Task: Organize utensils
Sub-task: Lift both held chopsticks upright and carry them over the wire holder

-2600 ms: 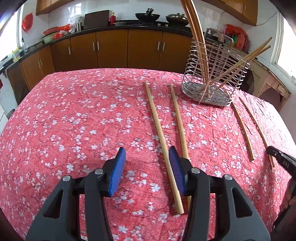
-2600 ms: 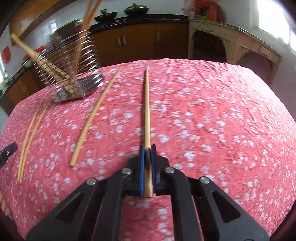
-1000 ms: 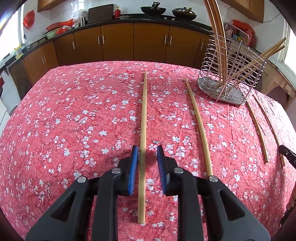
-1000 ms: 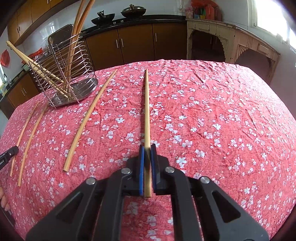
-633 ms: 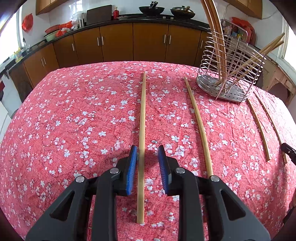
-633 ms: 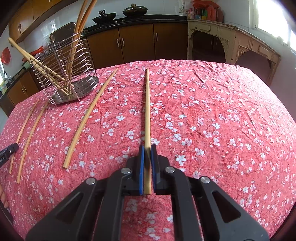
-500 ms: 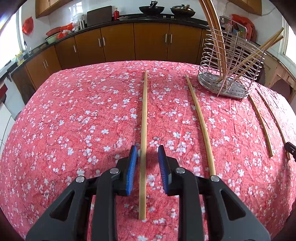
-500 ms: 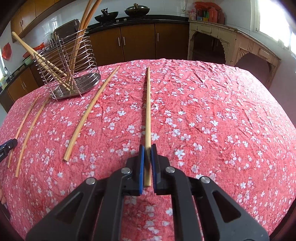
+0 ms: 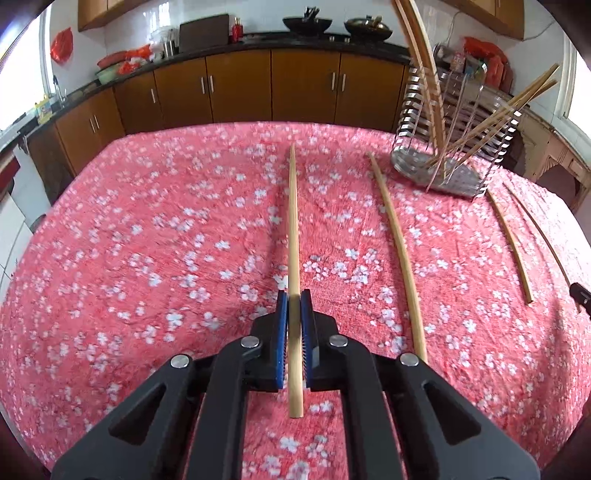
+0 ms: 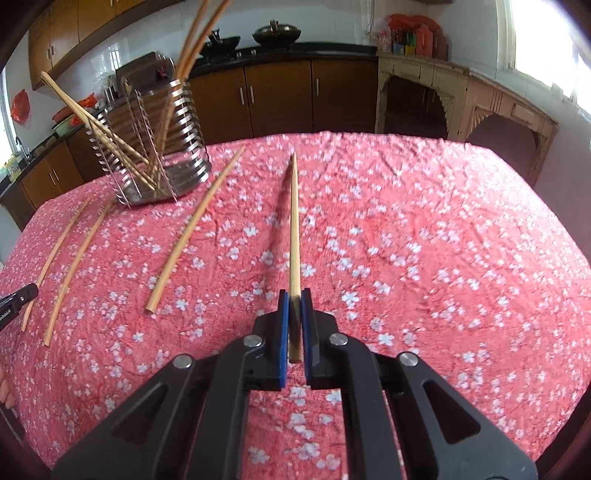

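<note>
Tools (image 9: pixel 294 295) (image 10: pixel 294 295) each clamp 1 chopstick (image 9: pixel 293 229) (image 10: pixel 294 221).

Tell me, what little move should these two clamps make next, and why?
Probably carry both sticks toward the wire holder and drop them in. The left gripper, whose jaws have just closed, pinches one chopstick; the right gripper pinches another chopstick. The holder already contains several.

We are looking at a home kitchen: brown wooden cabinets (image 9: pixel 303 88) are running under a dark counter, two woks (image 9: pixel 304 24) are sitting on the stove, white tiles are lining the wall, and a flowered red cloth (image 9: pixel 147 240) is covering the surface.
</note>
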Motion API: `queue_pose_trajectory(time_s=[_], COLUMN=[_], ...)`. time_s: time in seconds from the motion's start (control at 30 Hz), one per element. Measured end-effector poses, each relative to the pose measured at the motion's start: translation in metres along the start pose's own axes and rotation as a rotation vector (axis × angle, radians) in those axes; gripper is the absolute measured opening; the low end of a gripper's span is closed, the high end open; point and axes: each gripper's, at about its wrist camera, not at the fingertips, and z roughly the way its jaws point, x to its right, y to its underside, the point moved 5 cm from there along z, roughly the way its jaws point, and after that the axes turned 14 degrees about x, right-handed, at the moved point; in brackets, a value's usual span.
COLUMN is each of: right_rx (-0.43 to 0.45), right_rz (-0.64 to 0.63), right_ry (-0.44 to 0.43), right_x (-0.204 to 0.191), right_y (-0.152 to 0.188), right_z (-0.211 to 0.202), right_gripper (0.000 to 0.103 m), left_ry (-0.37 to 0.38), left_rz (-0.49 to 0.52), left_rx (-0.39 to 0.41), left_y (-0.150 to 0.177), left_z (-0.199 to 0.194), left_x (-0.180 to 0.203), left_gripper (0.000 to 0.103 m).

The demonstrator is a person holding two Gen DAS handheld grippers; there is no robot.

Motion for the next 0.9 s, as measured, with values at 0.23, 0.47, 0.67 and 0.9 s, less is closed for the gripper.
queue_pose_trajectory(time_s=[0.23, 0.47, 0.67, 0.9], right_rx=[0.126, 0.247, 0.312, 0.374], right_rz=[-0.003, -0.018, -0.009, 0.017], right_ry=[-0.015, -0.023, -0.040, -0.062], right_x=[0.005, 0.000, -0.008, -0.012], right_y=[-0.036, -0.068, -0.090, -0.123], right_z=[-0.050, -0.086, -0.097, -0.098], right_gripper=[0.008, 0.008, 0.008, 0.008], left_ry=[-0.020, -0.028, 0.014, 0.036], left_rz=[0.050, 0.071, -0.001, -0.074], left_rx=[0.163, 0.291, 0.332, 0.366], left_y=[-0.025, -0.054, -0.077, -0.112], left_z=[-0.051, -0.087, -0.097, -0.099], left_x=[0.000, 0.001, -0.005, -0.016], left_gripper=[0.007, 0.007, 0.007, 0.007])
